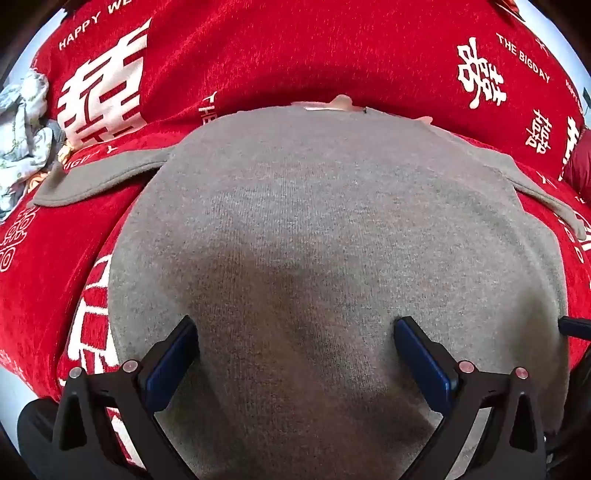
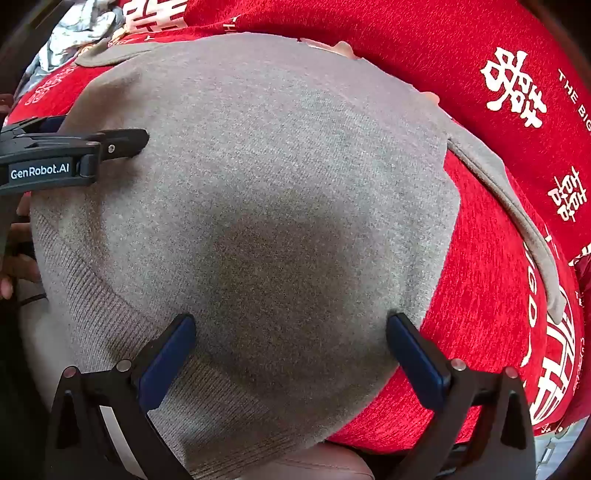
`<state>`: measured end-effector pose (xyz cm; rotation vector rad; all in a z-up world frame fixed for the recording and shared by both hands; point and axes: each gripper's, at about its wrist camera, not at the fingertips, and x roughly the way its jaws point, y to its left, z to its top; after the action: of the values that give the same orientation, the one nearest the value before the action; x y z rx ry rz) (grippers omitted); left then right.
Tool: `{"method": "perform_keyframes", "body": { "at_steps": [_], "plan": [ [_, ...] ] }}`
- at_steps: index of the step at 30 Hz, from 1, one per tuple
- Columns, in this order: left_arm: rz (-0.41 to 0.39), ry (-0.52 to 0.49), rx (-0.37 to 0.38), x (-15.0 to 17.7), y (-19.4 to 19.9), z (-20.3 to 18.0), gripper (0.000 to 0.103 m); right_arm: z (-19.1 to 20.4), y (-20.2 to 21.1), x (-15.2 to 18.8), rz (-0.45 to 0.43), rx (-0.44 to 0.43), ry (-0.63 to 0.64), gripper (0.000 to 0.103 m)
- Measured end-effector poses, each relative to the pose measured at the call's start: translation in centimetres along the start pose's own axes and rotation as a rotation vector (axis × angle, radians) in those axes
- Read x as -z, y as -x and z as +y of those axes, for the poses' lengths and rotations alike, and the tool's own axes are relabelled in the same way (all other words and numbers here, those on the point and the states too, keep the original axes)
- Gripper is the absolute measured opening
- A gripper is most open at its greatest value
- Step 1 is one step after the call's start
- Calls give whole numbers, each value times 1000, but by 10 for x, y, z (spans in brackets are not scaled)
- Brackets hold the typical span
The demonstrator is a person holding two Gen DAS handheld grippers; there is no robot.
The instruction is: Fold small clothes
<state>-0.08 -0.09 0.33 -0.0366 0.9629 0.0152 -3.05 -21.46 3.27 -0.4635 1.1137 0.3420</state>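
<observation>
A small grey knit sweater (image 1: 314, 206) lies flat on a red cloth (image 1: 258, 55) printed with white characters, its sleeves (image 1: 92, 181) spread to both sides. My left gripper (image 1: 295, 332) hovers open over the sweater's lower body, nothing between its blue pads. My right gripper (image 2: 291, 328) is open too, pointing steeply down over the sweater (image 2: 258, 166) near its ribbed hem (image 2: 110, 317). In the right wrist view the left gripper (image 2: 101, 127) reaches in from the left edge, over the sweater's side. A pink lining (image 1: 343, 101) shows at the collar.
A heap of pale patterned clothes (image 1: 22, 129) lies at the far left of the red cloth, also in the right wrist view as a heap (image 2: 74, 29) at top left. A person's hand (image 2: 11, 280) is at the left edge. A brown surface (image 2: 325, 465) shows below the hem.
</observation>
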Motion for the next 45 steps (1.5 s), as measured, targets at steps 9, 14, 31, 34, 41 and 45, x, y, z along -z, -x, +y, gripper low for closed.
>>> {"method": "perform_keyframes", "body": {
  "at_steps": [9,14,31,34,41,45],
  "plan": [
    [-21,-35,-1,1,-1,-1,103,-1,0,0,0,-1,1,103],
    [163,-97,34,-8,-1,5,103,-1,0,0,0,0,1,103],
    [373,-78,-3,17,20,41,103,-9,8,-2,-23,-41,-36,103],
    [247,-64,-31,8,44,38,103,-26,30,-8,-107,-33,-92,103],
    [88,-97,-156,-29,60,-3,103,-60,86,-49,-360,42,-214,103],
    [92,-112,-212,-58,45,-20,103,-58,70,-89,-367,49,-255,103]
  ]
}}
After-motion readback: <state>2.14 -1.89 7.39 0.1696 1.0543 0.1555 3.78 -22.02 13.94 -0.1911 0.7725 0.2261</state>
